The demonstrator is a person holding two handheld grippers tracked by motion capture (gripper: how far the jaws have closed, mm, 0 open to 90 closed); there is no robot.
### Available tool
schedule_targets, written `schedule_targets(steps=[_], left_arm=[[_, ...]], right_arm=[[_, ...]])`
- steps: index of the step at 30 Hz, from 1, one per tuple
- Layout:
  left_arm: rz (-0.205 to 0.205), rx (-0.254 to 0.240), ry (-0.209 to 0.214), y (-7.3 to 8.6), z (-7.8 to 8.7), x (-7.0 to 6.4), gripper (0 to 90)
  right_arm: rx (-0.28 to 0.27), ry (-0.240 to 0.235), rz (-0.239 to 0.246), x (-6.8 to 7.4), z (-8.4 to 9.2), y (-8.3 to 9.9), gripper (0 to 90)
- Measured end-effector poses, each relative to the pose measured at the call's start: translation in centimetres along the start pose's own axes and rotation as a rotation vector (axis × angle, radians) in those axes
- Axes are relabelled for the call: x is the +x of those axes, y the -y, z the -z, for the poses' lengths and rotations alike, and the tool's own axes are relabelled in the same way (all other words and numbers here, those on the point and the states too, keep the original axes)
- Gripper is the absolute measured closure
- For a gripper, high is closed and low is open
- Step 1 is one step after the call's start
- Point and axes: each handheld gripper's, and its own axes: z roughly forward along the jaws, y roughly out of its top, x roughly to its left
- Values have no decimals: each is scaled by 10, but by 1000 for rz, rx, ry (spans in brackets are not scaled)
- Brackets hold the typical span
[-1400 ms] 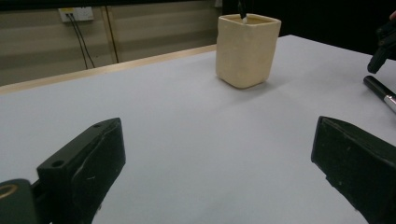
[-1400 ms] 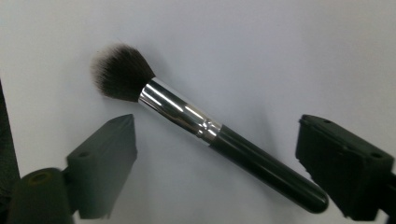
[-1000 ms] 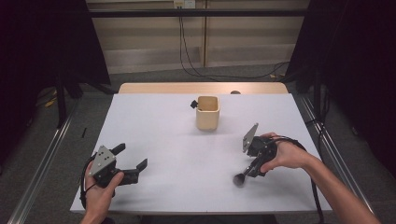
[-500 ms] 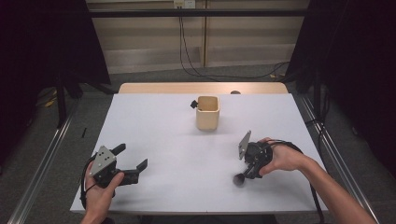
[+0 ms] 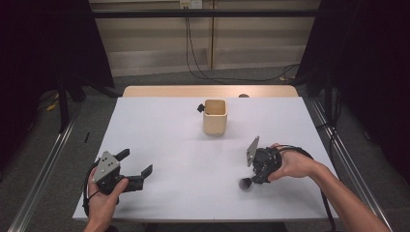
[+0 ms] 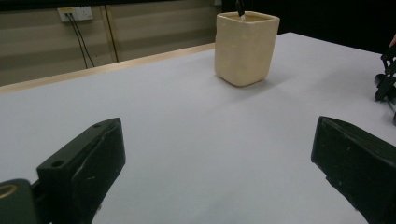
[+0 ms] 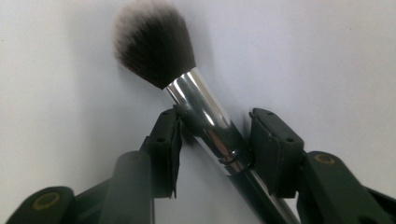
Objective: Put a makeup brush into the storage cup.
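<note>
The right gripper (image 7: 212, 135), its jaws just closing onto the brush (image 7: 187, 88), should clamp squarely on the metal collar before lifting, while the left gripper (image 6: 219, 172) waits open.

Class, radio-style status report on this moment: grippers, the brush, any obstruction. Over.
Right gripper fingers just closing, touching brush ferrule on both sides. Left gripper open, nothing between. Brush lying on table. Cup stands apart; path clear.
</note>
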Motion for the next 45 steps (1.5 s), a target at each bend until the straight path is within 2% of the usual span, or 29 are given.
schedule_targets(steps=[2, 5, 12, 18, 20, 23, 28, 33, 34, 39, 45], left_arm=[[2, -2, -2, 0, 0, 0, 29], [1, -1, -1, 0, 0, 1, 29], [0, 4, -2, 0, 0, 1, 29], [-3, 4, 0, 1, -1, 2, 29], [-3, 3, 0, 1, -1, 3, 29], [-1, 3, 0, 1, -1, 3, 29], [-2, 6, 0, 1, -1, 3, 29], [-9, 1, -2, 1, 0, 4, 29], [-7, -3, -2, 1, 0, 4, 28], [-7, -5, -2, 1, 0, 4, 26], [-11, -4, -2, 1, 0, 4, 26]], right_arm=[[-2, -4, -16, 0, 0, 0, 593], [-8, -7, -8, -2, 1, 1, 667], [-2, -10, -12, -3, 1, 0, 714], [1, 7, -1, -1, 1, -1, 723], [4, 2, -19, 0, 2, 0, 724], [0, 0, -8, -1, 2, -1, 724], [-7, -7, -17, -3, 2, 0, 725], [-9, -5, -36, -3, 2, 0, 725], [-12, 1, -52, -3, 3, 1, 725], [-41, 4, -79, -6, 7, 2, 726], [-87, 44, -115, -9, 16, 9, 725]])
